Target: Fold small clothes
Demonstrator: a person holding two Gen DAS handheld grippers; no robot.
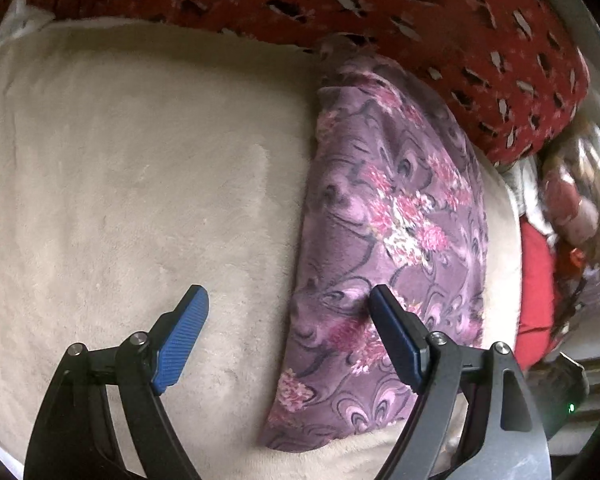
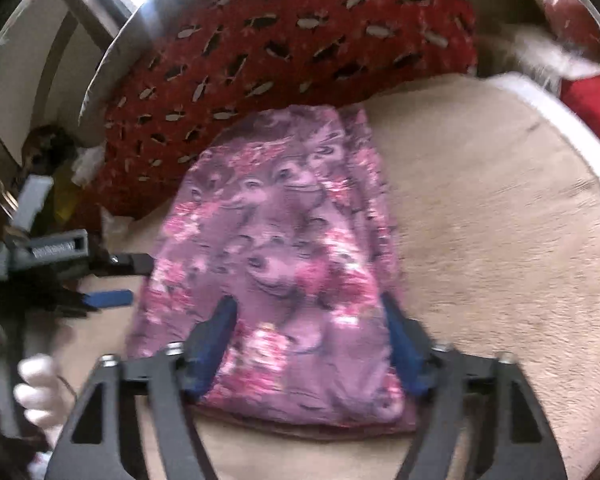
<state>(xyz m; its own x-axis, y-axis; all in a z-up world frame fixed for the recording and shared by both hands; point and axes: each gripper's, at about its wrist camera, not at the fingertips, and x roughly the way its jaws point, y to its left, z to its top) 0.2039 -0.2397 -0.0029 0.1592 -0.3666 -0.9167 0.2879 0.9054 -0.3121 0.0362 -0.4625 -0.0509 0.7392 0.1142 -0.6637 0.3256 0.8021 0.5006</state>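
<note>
We are finding the purple floral garment (image 1: pixel 388 240) lying folded into a long strip on the beige blanket (image 1: pixel 120 168), its far end touching the red pillow (image 1: pixel 440 28). The left gripper (image 1: pixel 288 304) is hovering over the garment's edge, jaws spread wide and gripping nothing; one blue pad (image 1: pixel 182 340) is sitting over bare blanket. The right gripper (image 2: pixel 312 320) is hanging above the near end of the garment (image 2: pixel 276 248), jaws likewise apart and empty. The right view is blurring; red cloth (image 2: pixel 596 100) is showing beyond the blanket's edge.
</note>
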